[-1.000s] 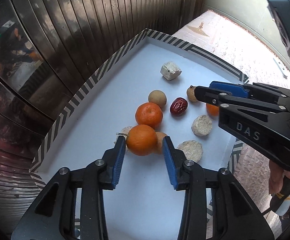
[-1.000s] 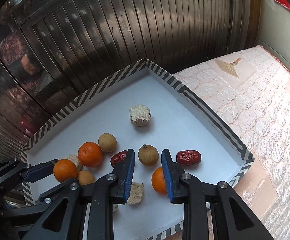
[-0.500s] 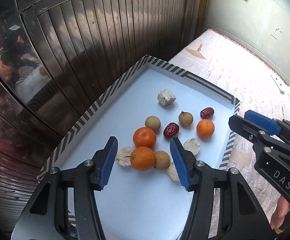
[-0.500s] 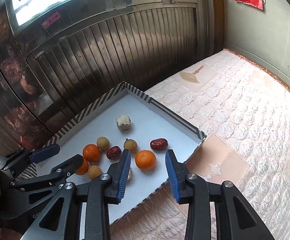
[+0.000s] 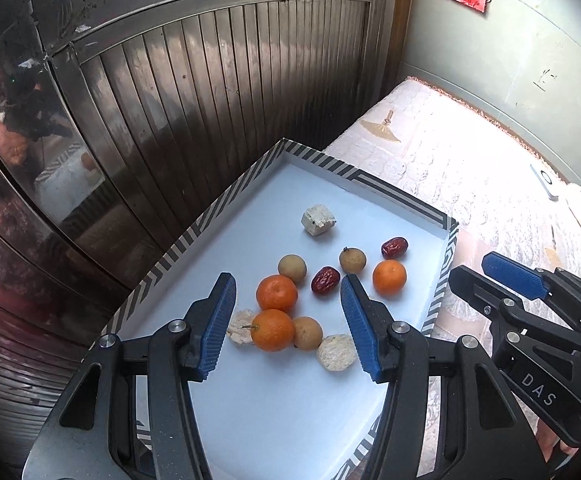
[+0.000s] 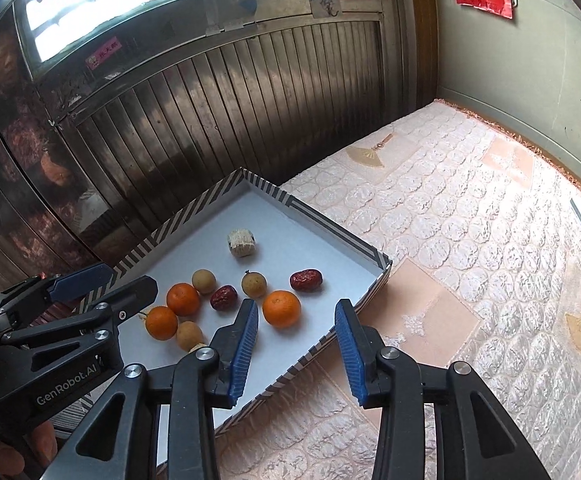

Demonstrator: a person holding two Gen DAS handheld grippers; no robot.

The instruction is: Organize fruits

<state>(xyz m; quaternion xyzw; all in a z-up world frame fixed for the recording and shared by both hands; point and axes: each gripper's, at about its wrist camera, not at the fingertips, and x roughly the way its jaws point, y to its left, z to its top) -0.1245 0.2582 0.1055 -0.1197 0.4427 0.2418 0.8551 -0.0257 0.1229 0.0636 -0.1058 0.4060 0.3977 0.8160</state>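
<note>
Three round orange tangerines [image 5: 276,293] sit mid-frame on my white, stripe-rimmed cardboard tray [image 5: 194,232]; left gripper [image 5: 288,320] and right gripper [image 6: 296,346] hover empty, jaws just parted, clearing room to sort.

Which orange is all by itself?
The orange nearest the tray's right edge, beside a red date. The other two oranges touch each other.

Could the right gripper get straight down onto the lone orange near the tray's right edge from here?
Probably yes. The right gripper is open and empty above the tray's near corner, and the lone orange sits apart from the other fruit, with nothing over it.
</note>
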